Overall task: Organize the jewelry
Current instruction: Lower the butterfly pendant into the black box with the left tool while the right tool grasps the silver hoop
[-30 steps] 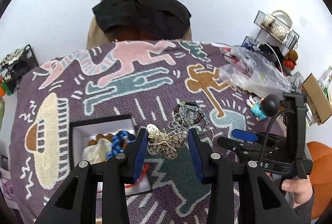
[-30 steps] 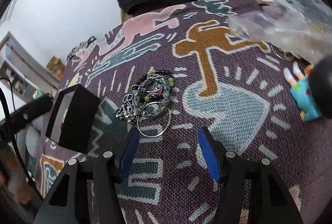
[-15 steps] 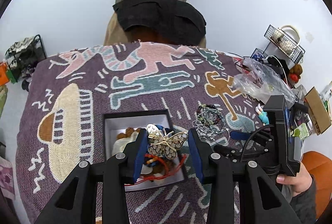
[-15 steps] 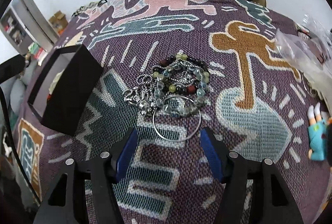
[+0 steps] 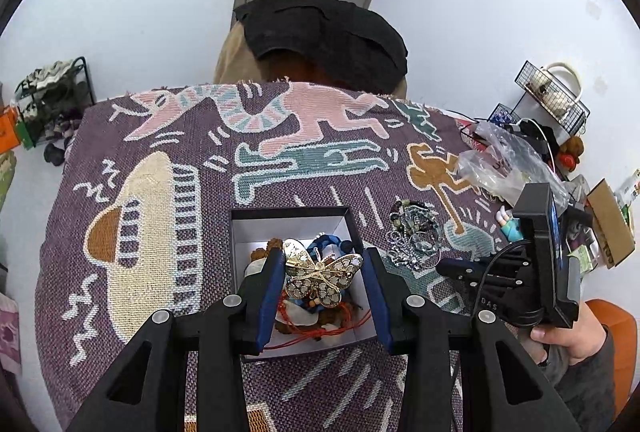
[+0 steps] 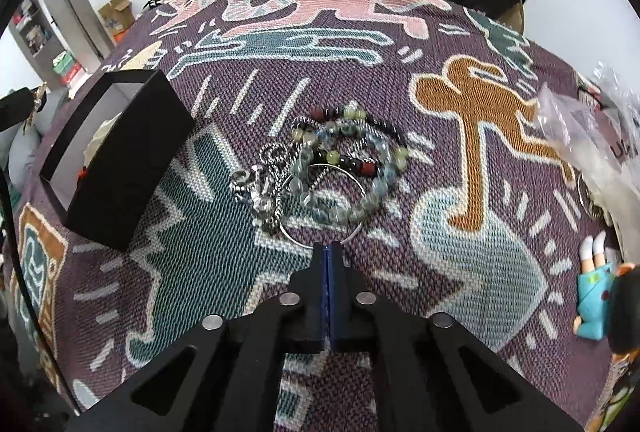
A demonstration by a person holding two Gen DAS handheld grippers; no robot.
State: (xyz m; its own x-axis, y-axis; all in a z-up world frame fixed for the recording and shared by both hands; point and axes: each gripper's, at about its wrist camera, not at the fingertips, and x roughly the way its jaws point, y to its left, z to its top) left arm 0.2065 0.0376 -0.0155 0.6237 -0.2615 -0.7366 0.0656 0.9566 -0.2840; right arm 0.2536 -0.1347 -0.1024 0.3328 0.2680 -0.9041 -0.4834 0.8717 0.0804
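Note:
My left gripper is shut on a gold butterfly brooch and holds it over the open black jewelry box, which holds beads, red cord and a blue piece. My right gripper is shut with its tips on the near rim of a thin silver bangle, part of a pile of bead bracelets and chains on the patterned blanket. The pile also shows in the left wrist view, right of the box. The box sits left of the pile in the right wrist view.
A clear plastic bag and a small blue doll figure lie at the blanket's right edge. A chair with a black cloth stands behind the table. Wire baskets stand at the far right.
My left gripper moved left with the brooch until it came over the box. My right gripper moved toward the pile and closed on the silver bangle's rim.

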